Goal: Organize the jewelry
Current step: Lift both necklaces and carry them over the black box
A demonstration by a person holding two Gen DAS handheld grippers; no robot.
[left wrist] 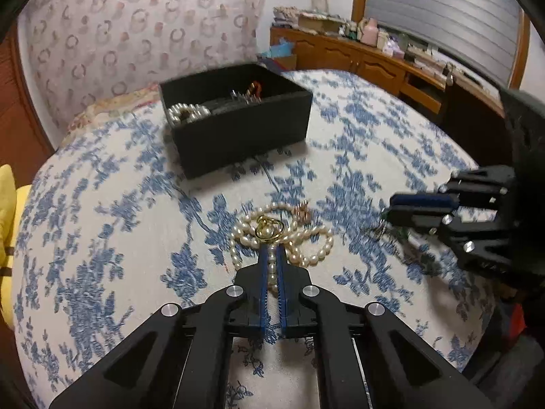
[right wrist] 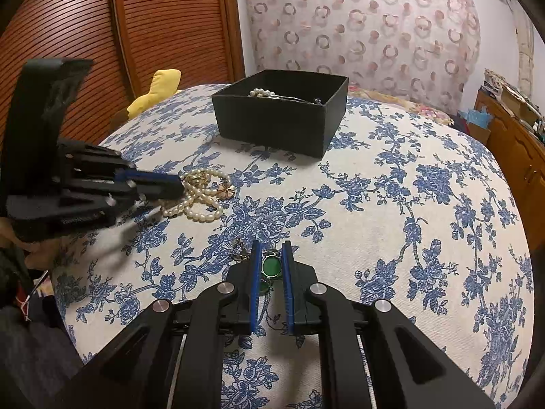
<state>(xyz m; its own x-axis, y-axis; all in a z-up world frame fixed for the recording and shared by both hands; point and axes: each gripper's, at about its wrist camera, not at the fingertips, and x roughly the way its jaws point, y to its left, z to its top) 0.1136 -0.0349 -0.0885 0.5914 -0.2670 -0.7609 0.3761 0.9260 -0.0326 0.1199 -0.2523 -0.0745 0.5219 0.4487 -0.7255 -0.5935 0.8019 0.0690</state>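
Left hand-held gripper [left wrist: 271,255] pinches the pearl necklace [left wrist: 282,235] at frame centre, bound for the black box [left wrist: 238,129] (upper middle); right hand-held gripper [right wrist: 271,255] clamps a green-stoned piece [right wrist: 271,266].

Bedspread [right wrist: 391,204]: cream with blue floral print. Jewelry box [right wrist: 279,126]: black. Pearl necklace [left wrist: 306,238]: cream-white; gold ring-shaped piece [left wrist: 269,230] on top, rose-gold flower charm [right wrist: 226,189] beside. Green round pendant [right wrist: 271,266]. Left gripper [left wrist: 271,252], right gripper [right wrist: 271,248]: black, blue pads. Curtain [left wrist: 136,34]: white with pinkish rings. Cushion [right wrist: 160,88]: yellow.
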